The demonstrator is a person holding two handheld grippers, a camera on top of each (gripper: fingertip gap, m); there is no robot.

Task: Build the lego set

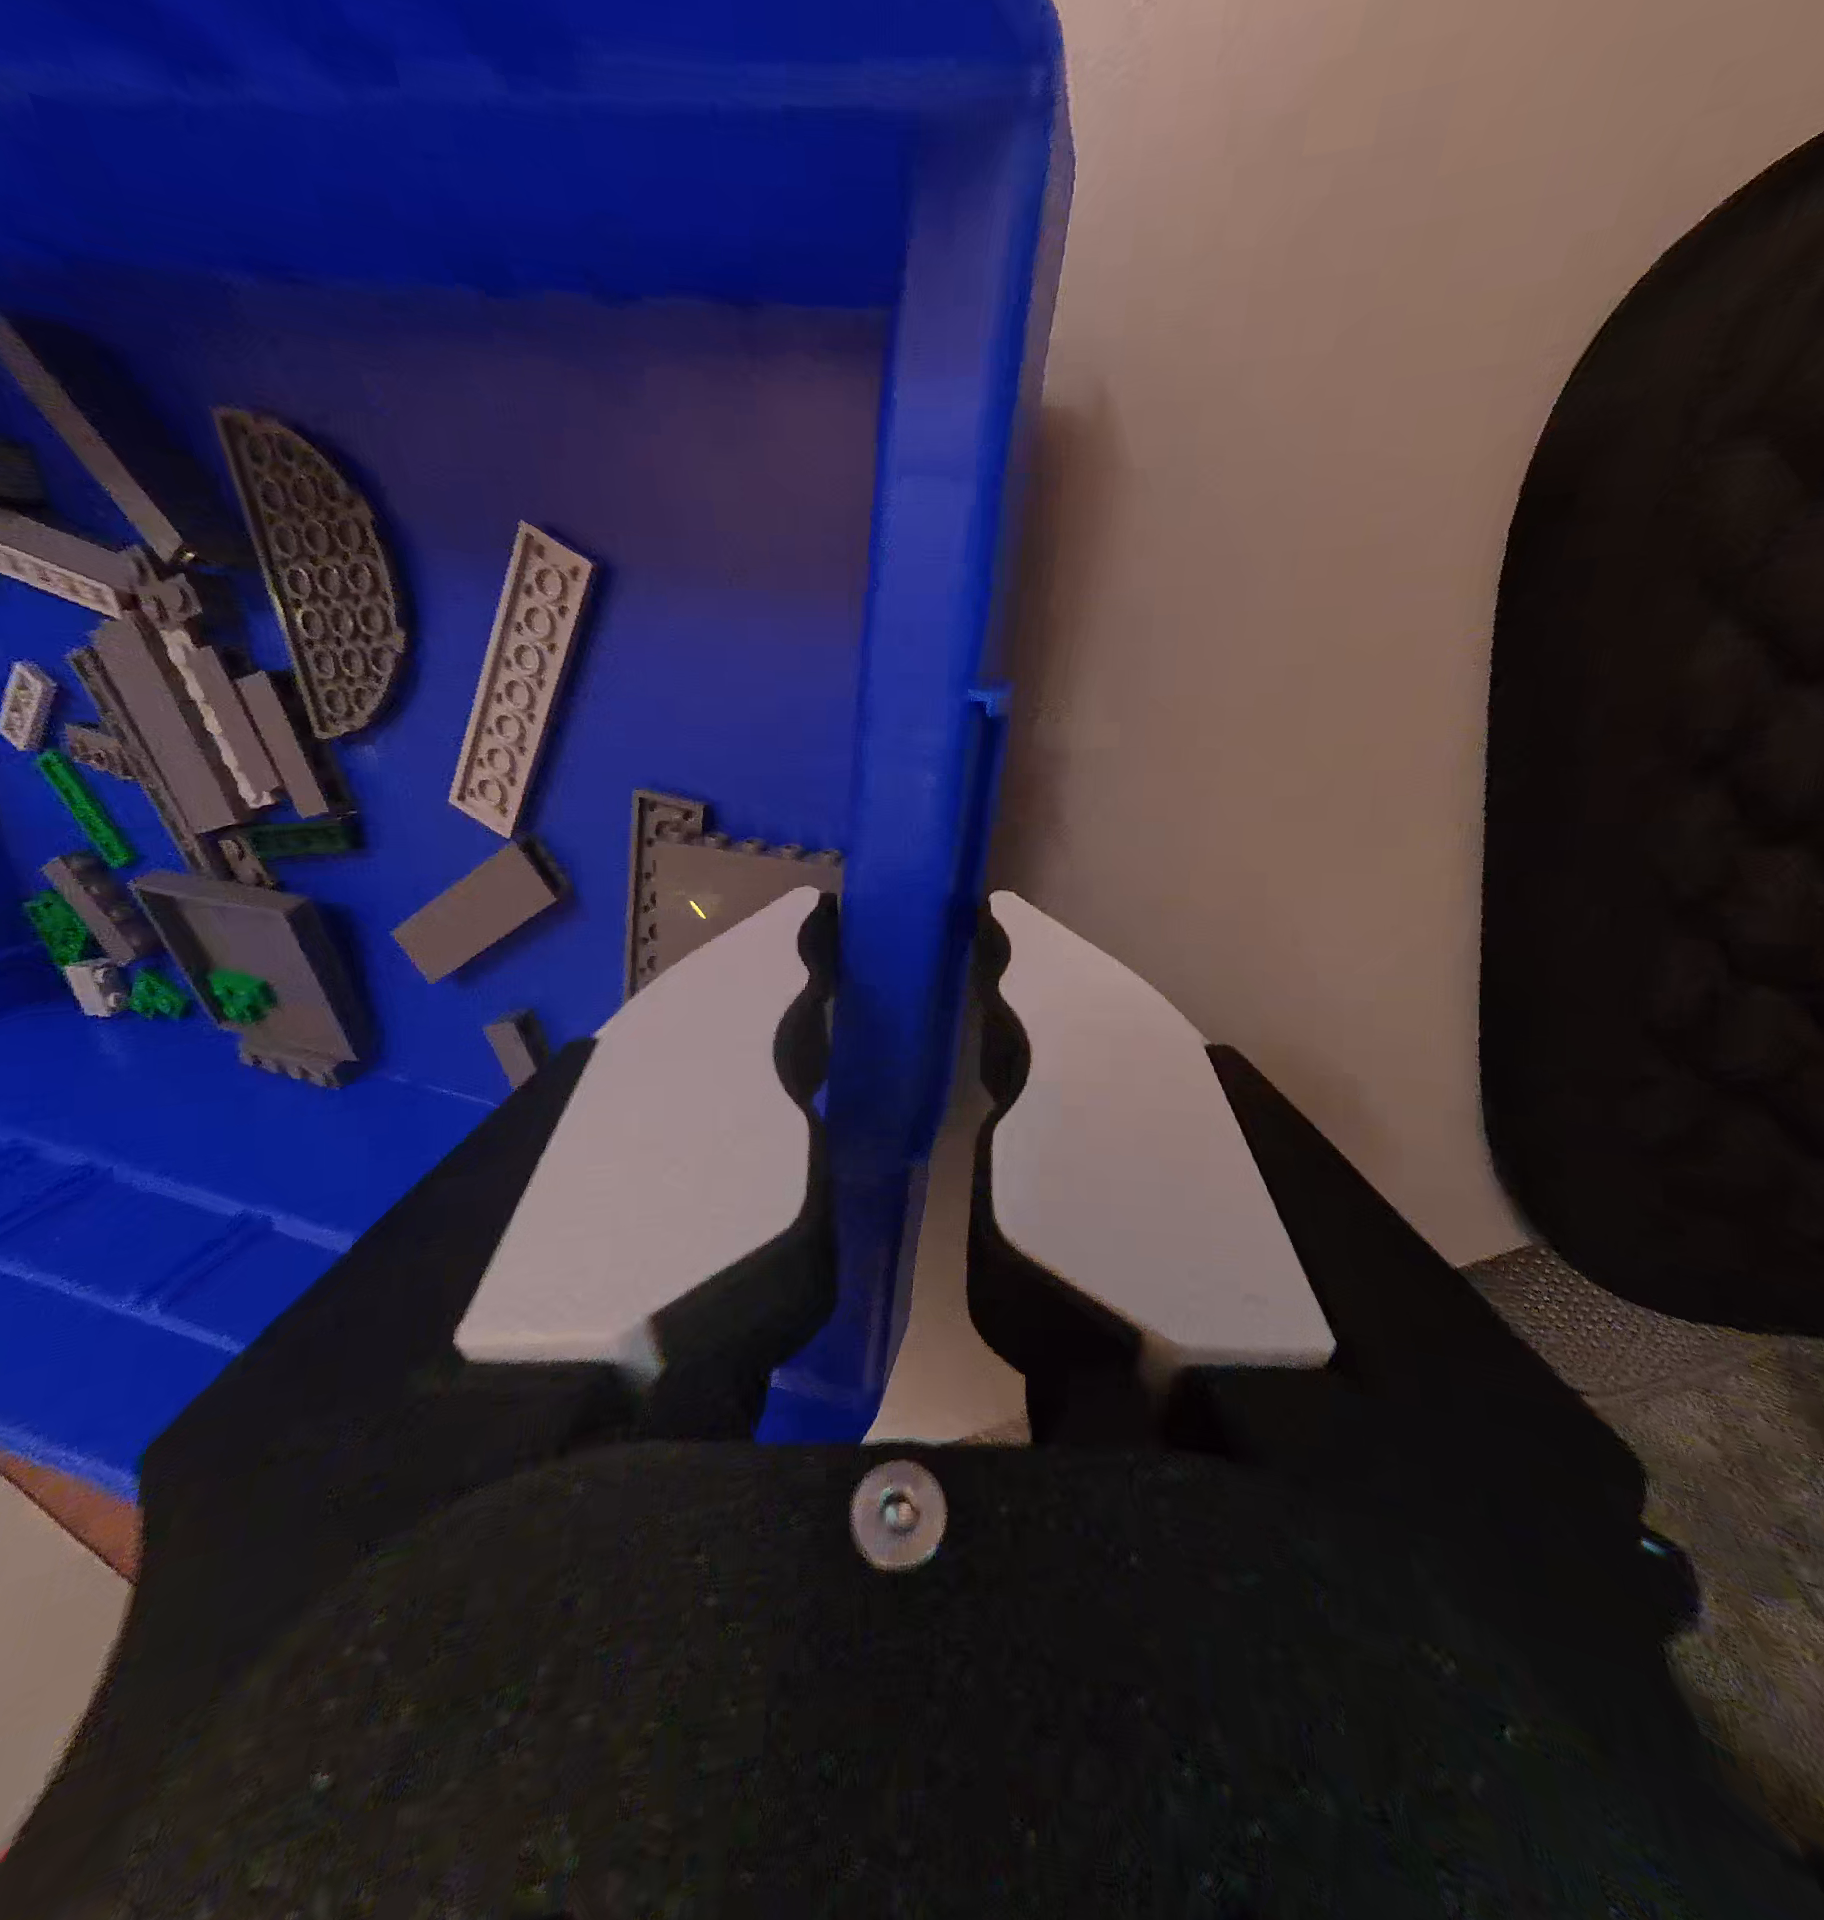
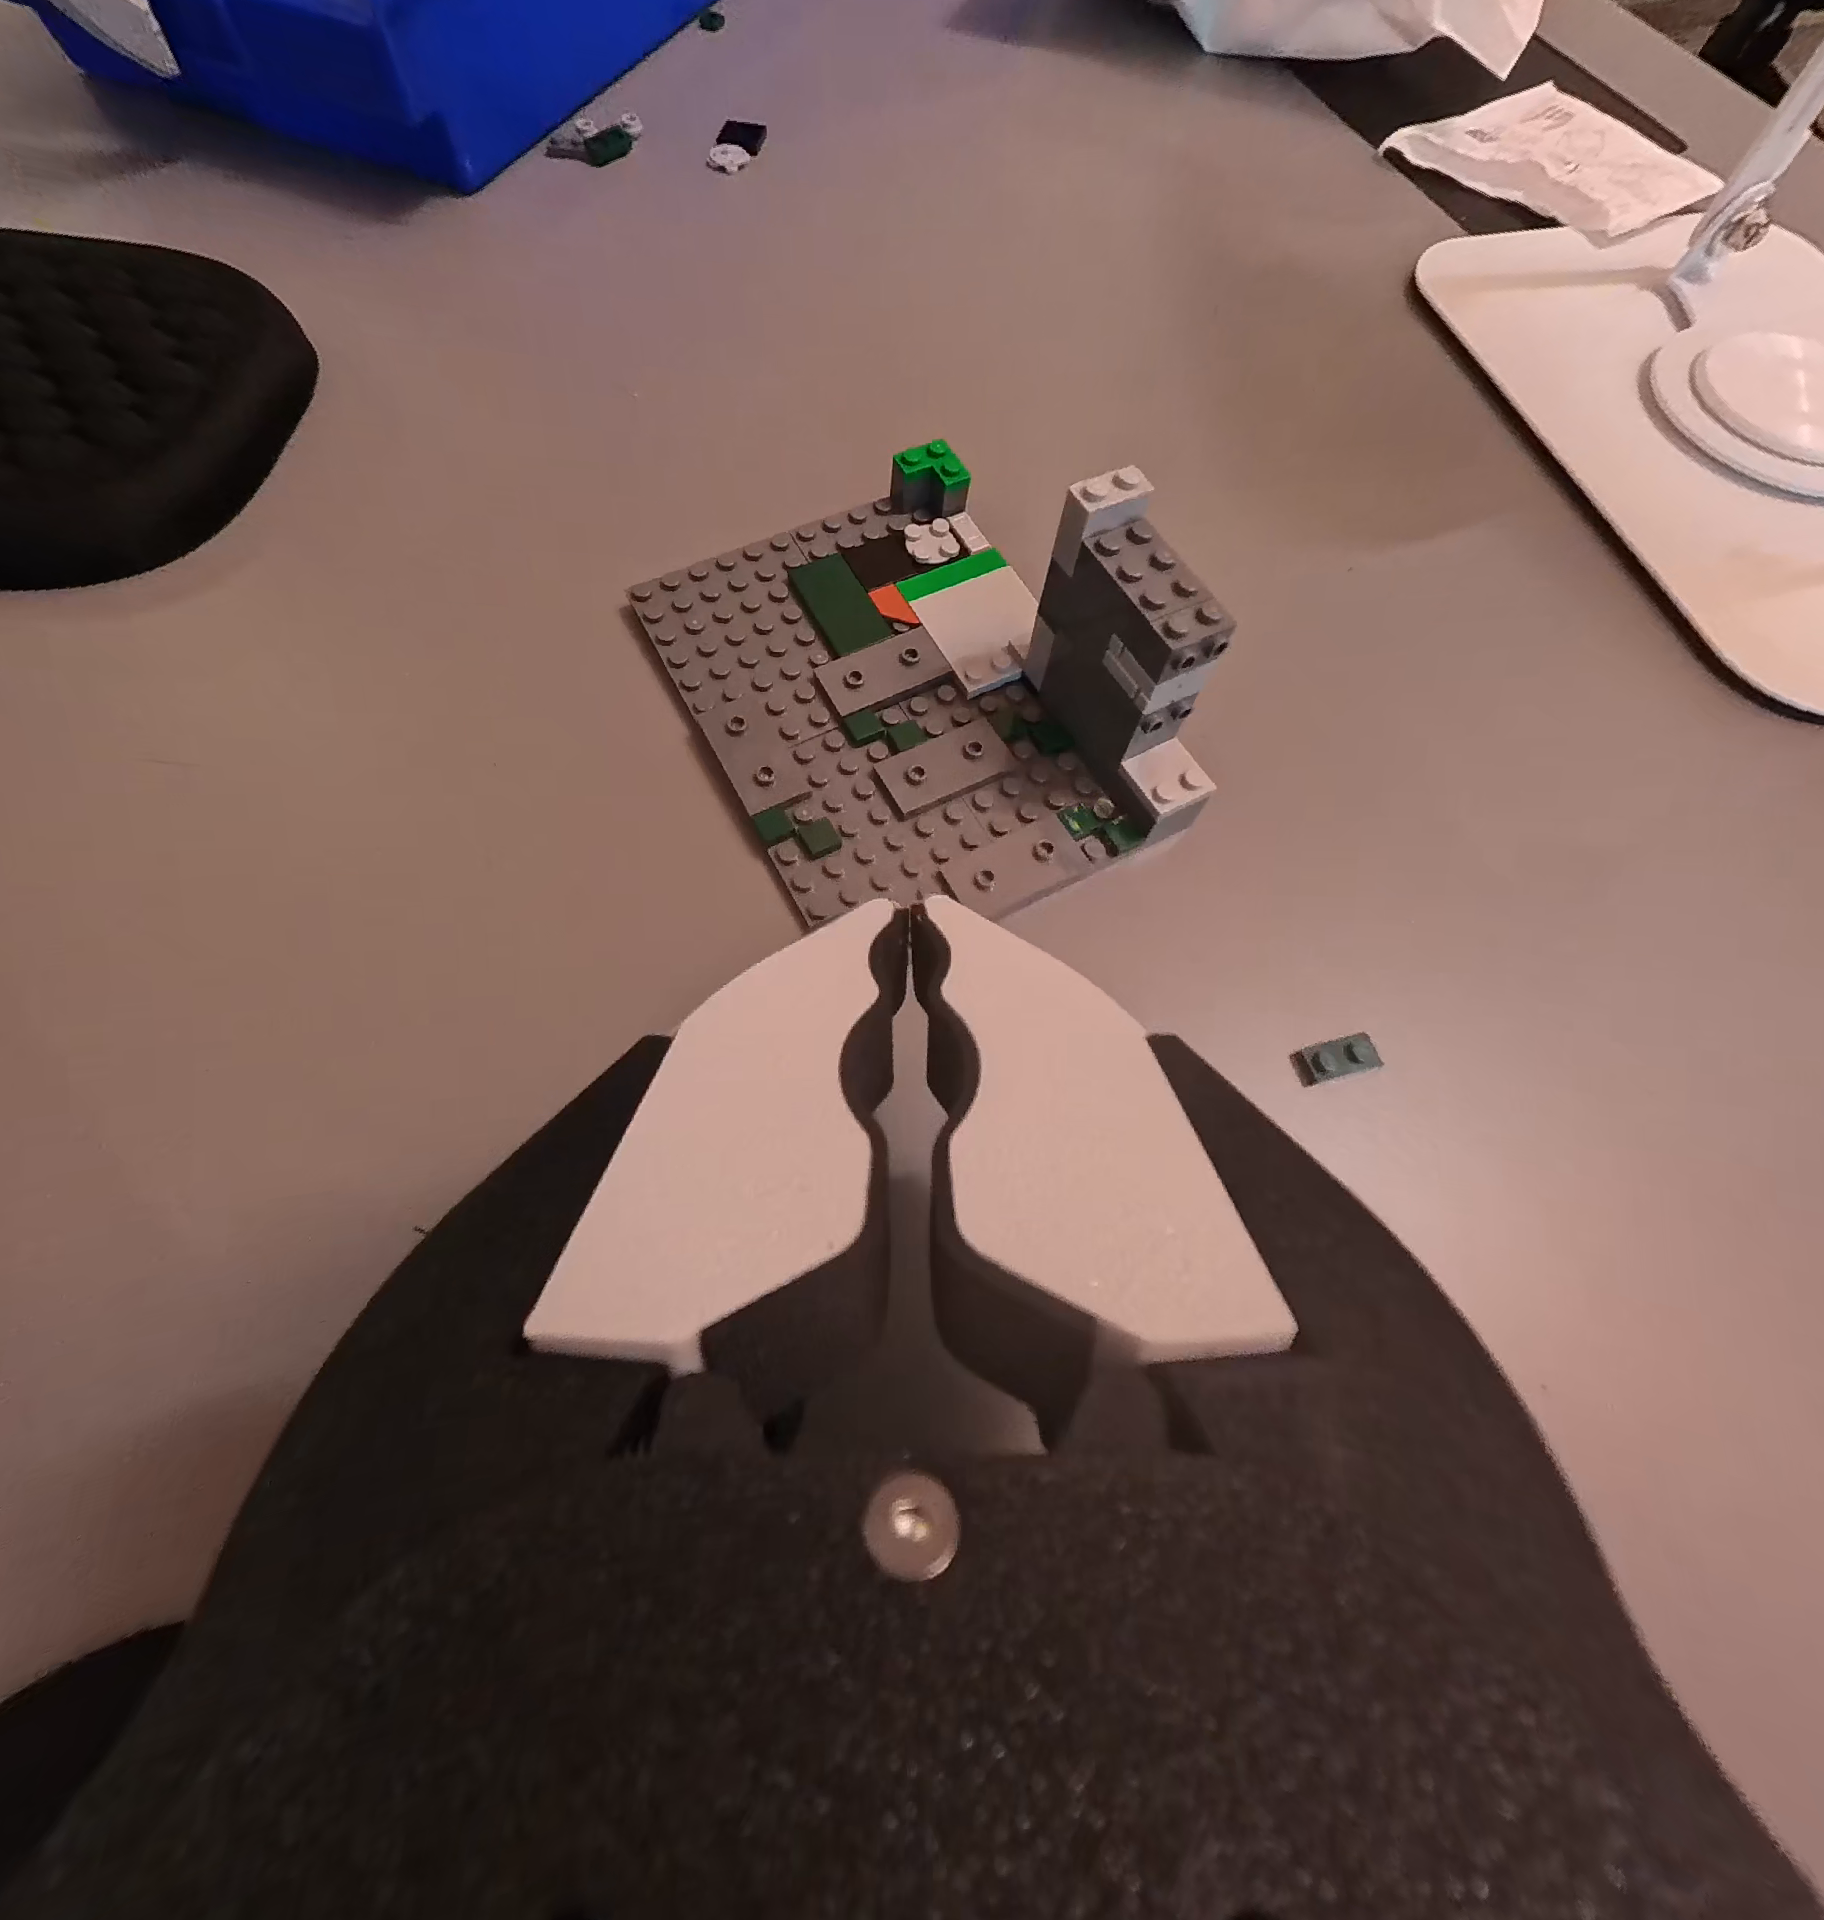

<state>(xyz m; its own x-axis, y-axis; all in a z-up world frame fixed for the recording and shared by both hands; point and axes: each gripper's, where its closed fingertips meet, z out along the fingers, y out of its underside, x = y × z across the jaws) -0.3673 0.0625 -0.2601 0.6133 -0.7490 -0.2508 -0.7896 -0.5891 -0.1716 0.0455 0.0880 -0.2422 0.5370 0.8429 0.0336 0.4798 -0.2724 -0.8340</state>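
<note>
A blue bin holds several loose grey and green lego pieces, among them a dark half-round plate and a long light grey plate. My left gripper straddles the bin's right wall, one finger inside and one outside, shut on it. In the right wrist view the partly built set sits on a grey baseplate with a dark grey tower and a green corner piece. My right gripper is shut and empty, just before the baseplate's near edge.
A small grey plate lies on the table right of my right gripper. The blue bin stands far left with loose pieces beside it. A black pad lies left, a white lamp base and papers right. Some 40 centimeters of space lies between my two pairs of fingers.
</note>
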